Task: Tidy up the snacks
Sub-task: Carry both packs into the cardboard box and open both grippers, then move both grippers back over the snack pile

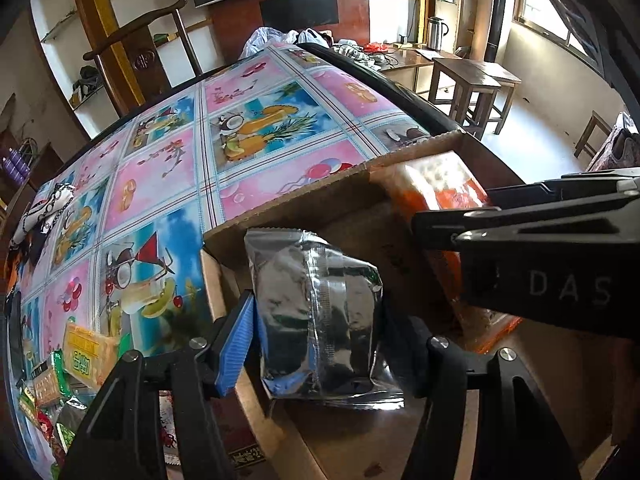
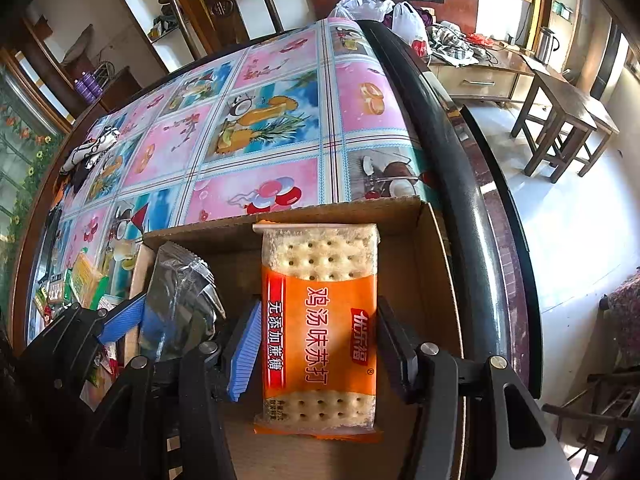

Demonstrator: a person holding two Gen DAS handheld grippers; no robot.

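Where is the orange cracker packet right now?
In the right wrist view, the orange cracker packet sits between the right claw fingers, inside the cardboard box, right of the silver packet.

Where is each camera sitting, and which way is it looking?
Left wrist: rides the left gripper, looking down along its fingers at the silver packet between them, over the cardboard box; the right gripper pokes in from the side.
Right wrist: rides the right gripper, looking down at the orange cracker packet between its fingers.
Both show the box, both packets, the fruit-print tablecloth and the snack pile beside the box.
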